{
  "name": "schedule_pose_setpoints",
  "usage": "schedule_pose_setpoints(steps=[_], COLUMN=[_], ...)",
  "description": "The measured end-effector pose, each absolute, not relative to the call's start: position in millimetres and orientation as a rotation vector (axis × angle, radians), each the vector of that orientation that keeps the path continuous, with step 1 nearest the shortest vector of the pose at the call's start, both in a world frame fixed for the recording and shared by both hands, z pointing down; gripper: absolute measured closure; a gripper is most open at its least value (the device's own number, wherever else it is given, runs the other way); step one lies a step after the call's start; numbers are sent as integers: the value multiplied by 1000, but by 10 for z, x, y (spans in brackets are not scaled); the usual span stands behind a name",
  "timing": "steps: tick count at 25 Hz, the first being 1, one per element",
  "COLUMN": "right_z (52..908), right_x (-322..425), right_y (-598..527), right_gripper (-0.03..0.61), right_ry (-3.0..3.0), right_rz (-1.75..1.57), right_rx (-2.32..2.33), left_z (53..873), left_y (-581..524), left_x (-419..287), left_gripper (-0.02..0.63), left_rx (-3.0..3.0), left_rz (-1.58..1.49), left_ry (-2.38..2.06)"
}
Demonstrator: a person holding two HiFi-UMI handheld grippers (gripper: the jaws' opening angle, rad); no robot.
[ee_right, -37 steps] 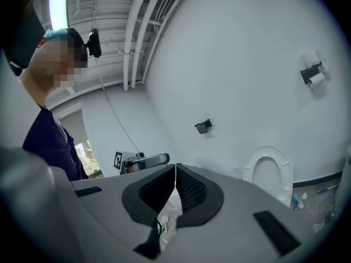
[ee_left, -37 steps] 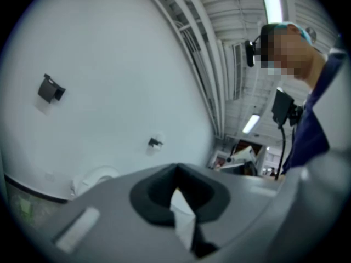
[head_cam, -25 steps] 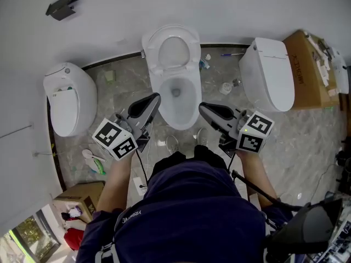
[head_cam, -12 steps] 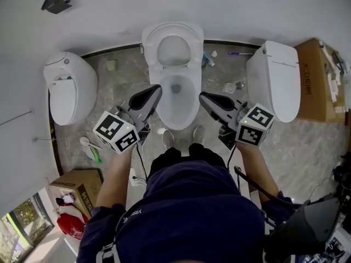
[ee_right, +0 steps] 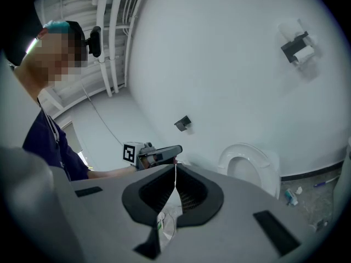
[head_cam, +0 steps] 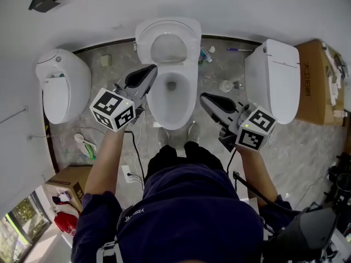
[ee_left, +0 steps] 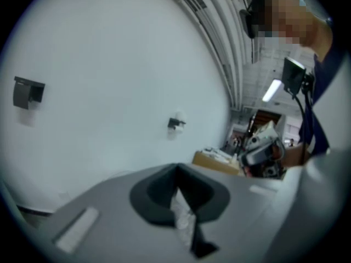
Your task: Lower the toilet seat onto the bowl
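Reaching for the white oval toilet seat (head_cam: 193,40), upright at 12 o'clock behind the white bowl (head_cam: 188,104), needs care: left claw (head_cam: 150,69) and right claw (head_cam: 204,98) are clenched, empty. Tip it gently.

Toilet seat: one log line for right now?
seat up, not lowered | bowl uncovered | left gripper shut, empty, beside bowl | right gripper shut, empty, beside bowl
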State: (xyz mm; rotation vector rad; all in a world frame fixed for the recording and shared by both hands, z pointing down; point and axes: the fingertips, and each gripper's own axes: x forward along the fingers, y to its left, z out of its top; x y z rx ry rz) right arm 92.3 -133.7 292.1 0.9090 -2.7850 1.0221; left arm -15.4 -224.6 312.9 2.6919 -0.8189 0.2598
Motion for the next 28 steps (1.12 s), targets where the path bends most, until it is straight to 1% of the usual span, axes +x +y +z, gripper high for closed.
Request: schedule_pose_setpoints(steps=[4,13,15,20,28], right_z=[3048,3325,3383,3522,3663], right_x=[987,1041,1068,1143,1152], right_y=[-1414,-1506,-1483,-1414,-1305], right_gripper=[569,569,569,569,569], right_ry=[-2748,-2676,-2659,-2626,-2597], right_rz=[1028,1084,1098,1127,1154], right_rx=[942,959,968,986,999], left_z=[3275,3804,3932,4237,4635], left_y=[-2619,-3383,-3499,-3725,-4160], left_x=[-129,-34,-16,25,11], left_gripper=[611,607,584,576,507], left_rx=[2714,2779,2777,2793,2813], left_rz=[273,501,546,676,918], left_ry=[-818,-807,-791,-785,-855])
